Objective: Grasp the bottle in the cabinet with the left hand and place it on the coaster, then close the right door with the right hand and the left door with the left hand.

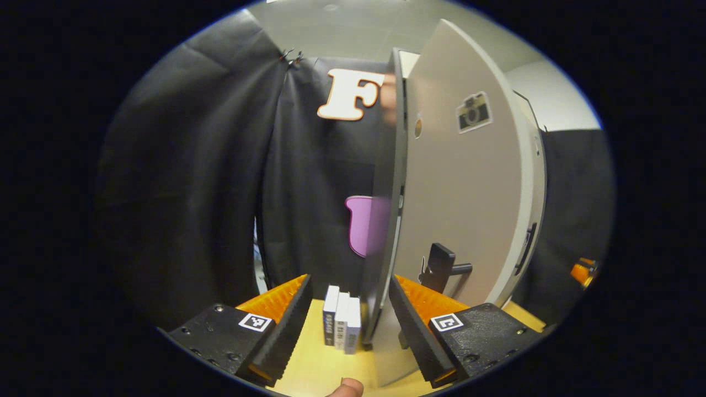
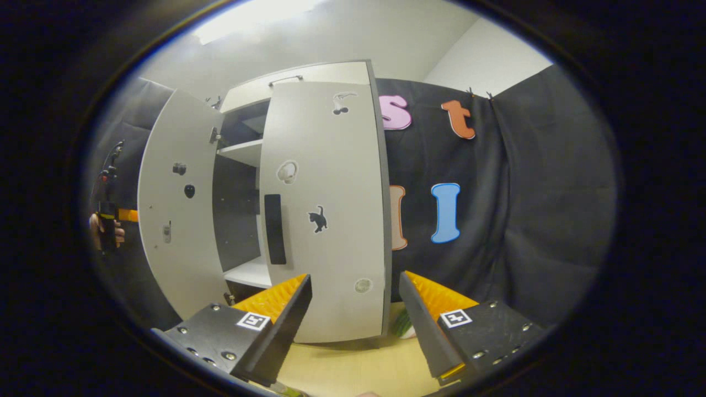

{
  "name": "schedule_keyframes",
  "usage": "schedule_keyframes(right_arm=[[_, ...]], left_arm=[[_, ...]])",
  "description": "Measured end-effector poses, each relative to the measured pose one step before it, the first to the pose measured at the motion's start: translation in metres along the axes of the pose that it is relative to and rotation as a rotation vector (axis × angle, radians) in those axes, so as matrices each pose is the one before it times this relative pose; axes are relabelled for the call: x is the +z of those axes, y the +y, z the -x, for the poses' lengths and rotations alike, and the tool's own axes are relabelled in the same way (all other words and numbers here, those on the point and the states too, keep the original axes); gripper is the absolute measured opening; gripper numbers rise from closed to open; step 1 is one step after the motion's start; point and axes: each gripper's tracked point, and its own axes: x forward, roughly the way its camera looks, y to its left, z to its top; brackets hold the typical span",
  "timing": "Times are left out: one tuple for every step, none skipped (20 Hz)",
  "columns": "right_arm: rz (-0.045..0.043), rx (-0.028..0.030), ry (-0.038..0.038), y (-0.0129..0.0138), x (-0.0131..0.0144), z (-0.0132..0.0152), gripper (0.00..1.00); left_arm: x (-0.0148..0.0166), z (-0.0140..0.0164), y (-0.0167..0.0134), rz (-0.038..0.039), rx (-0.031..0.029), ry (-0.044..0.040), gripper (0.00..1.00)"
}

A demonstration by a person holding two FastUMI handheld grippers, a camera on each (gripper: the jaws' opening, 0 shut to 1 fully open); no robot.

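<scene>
Grey left door (image 1: 458,204) edge-on between spread left gripper (image 1: 350,309), cabinet interior hidden.

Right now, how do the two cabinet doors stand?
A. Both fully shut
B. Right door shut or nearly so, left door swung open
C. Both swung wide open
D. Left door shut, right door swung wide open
B: in the right gripper view the right door lies across the cabinet front, while the left door is swung out, with shelves showing in the gap between them.

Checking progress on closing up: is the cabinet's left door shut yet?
Open. The left door swings out from the cabinet, exposing a shelf.
</scene>
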Motion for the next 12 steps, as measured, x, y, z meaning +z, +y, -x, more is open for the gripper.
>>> schedule_keyframes(right_arm=[[-0.00172, -0.00576, 0.00012, -0.0023, 0.00086, 0.00302, 0.96], [-0.00127, -0.00524, -0.00164, -0.00212, 0.00085, 0.00181, 0.96], [-0.00452, -0.00026, 0.00447, -0.00075, -0.00064, 0.00148, 0.96], [-0.00676, -0.00555, 0.00378, -0.00081, -0.0005, -0.00001, 0.96], [-0.0034, -0.00537, 0.00771, -0.00064, -0.00132, 0.0002, 0.96], [-0.0047, -0.00172, 0.0056, 0.00081, -0.00017, 0.00012, 0.96], [-0.00365, -0.00142, -0.00066, 0.00207, 0.00033, 0.0001, 0.96], [-0.00367, 0.00429, -0.00368, 0.00301, 0.00194, -0.00013, 0.96], [-0.00166, 0.00873, -0.00381, 0.00356, 0.00012, -0.00078, 0.96], [-0.00194, 0.00096, 0.00048, 0.00137, 0.00022, -0.00003, 0.96], [-0.00058, -0.00178, 0.00427, -0.0009, -0.00164, 0.00081, 0.96], [0.00387, 0.00016, 0.0056, -0.0014, -0.00155, -0.00076, 0.96]], left_arm=[[-0.00237, 0.00025, -0.00122, 0.00689, -0.00503, 0.01136, 0.87], [0.00445, 0.00119, -0.00118, -0.01802, -0.00393, -0.01466, 0.86], [0.00412, 0.00113, -0.00115, -0.03766, 0.00343, -0.01917, 0.86], [0.00394, 0.00215, -0.00174, -0.04168, 0.00181, -0.02138, 0.92], [0.00219, -0.00083, -0.00225, -0.0382, -0.0004, -0.01043, 0.92], [-0.00259, -0.00439, -0.00141, -0.01689, 0.00491, -0.0012, 0.92], [-0.00162, -0.0017, -0.00543, 0.02461, -0.00609, 0.00281, 0.88], [-0.00209, -0.00153, -0.01018, 0.02061, -0.02178, 0.01, 0.91], [-0.00246, -0.00179, -0.00814, 0.02013, -0.02093, 0.01057, 0.92], [-0.00248, -0.00186, -0.00509, 0.00849, -0.00997, 0.01071, 0.92], [-0.00168, -0.00318, -0.00297, -0.00044, 0.00243, 0.00068, 0.92], [-0.00143, -0.00309, 0.0024, -0.01394, 0.01158, 0.00163, 0.92]])
